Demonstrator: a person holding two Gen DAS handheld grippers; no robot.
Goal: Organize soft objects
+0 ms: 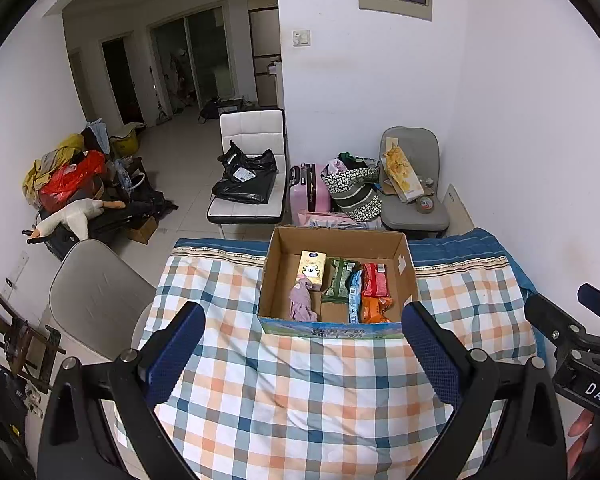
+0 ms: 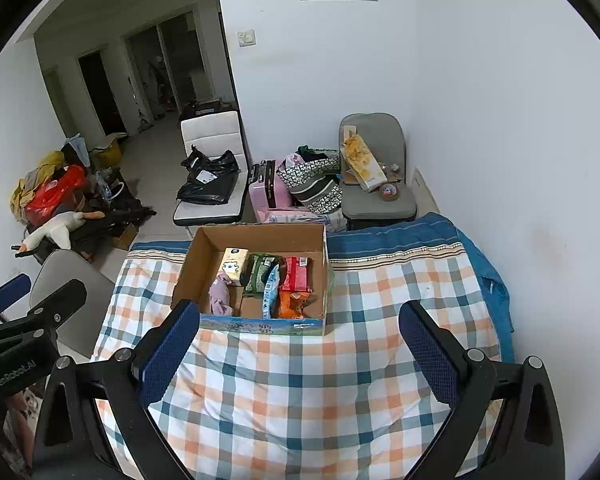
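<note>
An open cardboard box [image 1: 406, 276] [image 2: 190, 264] stands on the checked cloth [image 1: 300, 400] [image 2: 300, 392]. Inside lie a yellow tissue pack [image 1: 312, 270] [image 2: 233, 266], a purple cloth [image 1: 300, 300] [image 2: 221, 298], a green pack [image 1: 340, 280] [image 2: 260, 274], a blue pack [image 1: 354, 294] [image 2: 270, 290], a red pack [image 1: 374, 280] [image 2: 297, 274] and an orange pack [image 1: 374, 309] [image 2: 294, 305]. My left gripper [image 1: 304, 316] is open and empty, held back from the box's near wall. My right gripper [image 2: 300, 316] is open and empty, near the box's front. The right gripper's side shows in the left wrist view [image 1: 580, 344].
Beyond the table stand a white chair with a black bag [image 1: 246, 178] [image 2: 210, 178], a pink suitcase [image 1: 310, 190] [image 2: 268, 188], a patterned tote [image 1: 356, 188] [image 2: 314, 184] and a grey chair [image 1: 414, 208] [image 2: 376, 200]. A grey chair back [image 1: 96, 300] [image 2: 60, 276] stands at the table's left. A white wall is at right.
</note>
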